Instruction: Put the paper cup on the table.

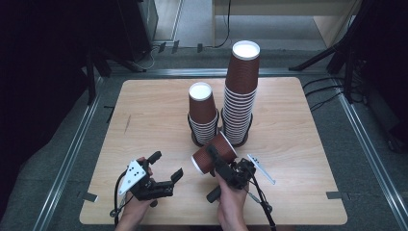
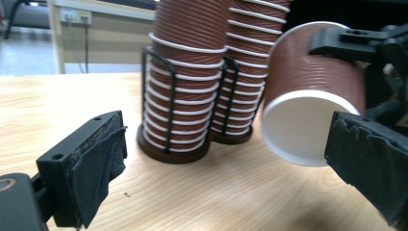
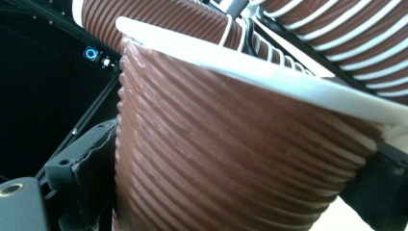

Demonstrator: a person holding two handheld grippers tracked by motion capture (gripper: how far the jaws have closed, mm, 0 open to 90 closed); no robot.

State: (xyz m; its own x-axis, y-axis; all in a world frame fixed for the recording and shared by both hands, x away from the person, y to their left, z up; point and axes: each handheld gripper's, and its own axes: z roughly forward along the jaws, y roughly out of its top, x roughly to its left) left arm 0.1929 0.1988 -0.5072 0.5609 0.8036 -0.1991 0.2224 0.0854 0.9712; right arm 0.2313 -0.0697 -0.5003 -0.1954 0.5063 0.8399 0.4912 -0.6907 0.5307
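No readable text, label, brand name, number or sign appears anywhere. The ribbed brown paper cups (image 1: 214, 154) carry no print, and the wooden tabletop (image 1: 154, 125) is unmarked. The dots on one gripper's grey plate (image 1: 133, 174) are not writing.

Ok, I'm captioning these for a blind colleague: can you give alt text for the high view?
A person's right gripper holds a brown ribbed paper cup on its side above a wooden table, in front of two stacks of upturned cups in black wire holders, the short stack left of the tall stack. The left gripper hangs open nearby, holding nothing.
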